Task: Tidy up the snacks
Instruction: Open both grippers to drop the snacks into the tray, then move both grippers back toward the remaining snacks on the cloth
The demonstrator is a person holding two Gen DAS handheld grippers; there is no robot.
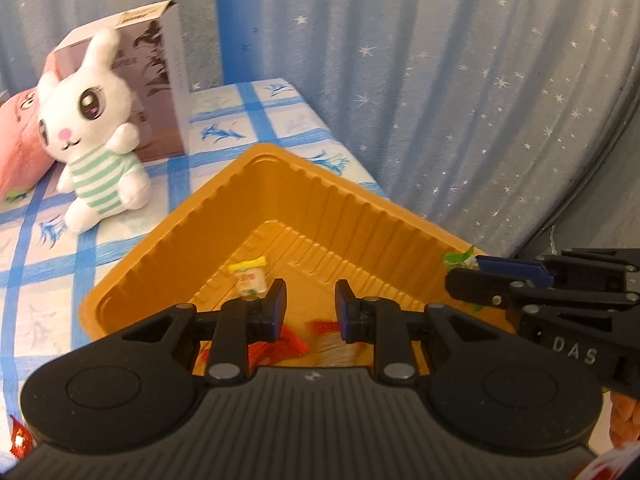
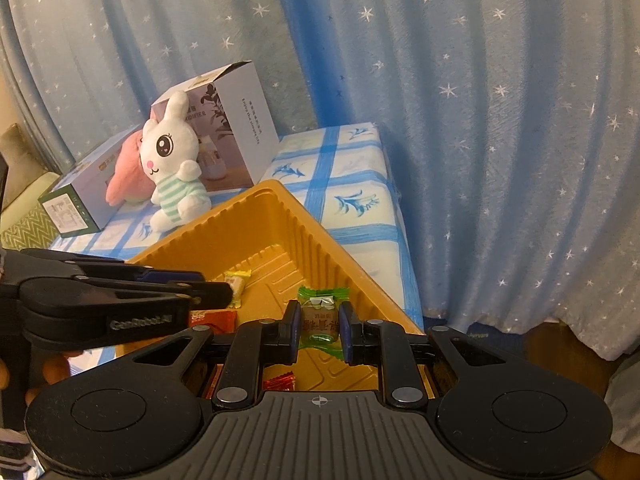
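Snacks lie in and over an orange tray point(image 2: 320, 248) that sits on a blue-checked cloth point(image 2: 352, 184) covering the table, one tray corner pointing toward the cloth's far edge. The right gripper point(image 2: 319, 330) has its pads pressed on either side of a green-wrapped candy point(image 2: 320, 320) and holds it above the tray's right wall, near the front corner. On the tray floor lies a yellow-topped candy point(image 1: 251, 276), near the middle, and red packets point(image 1: 292, 340) lie toward the near side, partly hidden behind the left gripper point(image 1: 311, 308). That gripper hangs over the tray with its fingers a little apart and nothing between them; the red packets show in the gap below. In the left wrist view the right gripper comes in from the right edge at the tray's rim, the green wrapper peeking out at its tip. At the back of the cloth a white plush rabbit point(image 2: 172, 160) in a green-striped shirt sits in front of an upright box point(image 2: 240, 120), with a pink plush point(image 2: 124, 176) just beside the rabbit and a flat box point(image 2: 80, 196) lying toward the left edge. Star-patterned blue curtains point(image 2: 480, 120) hang behind the table.
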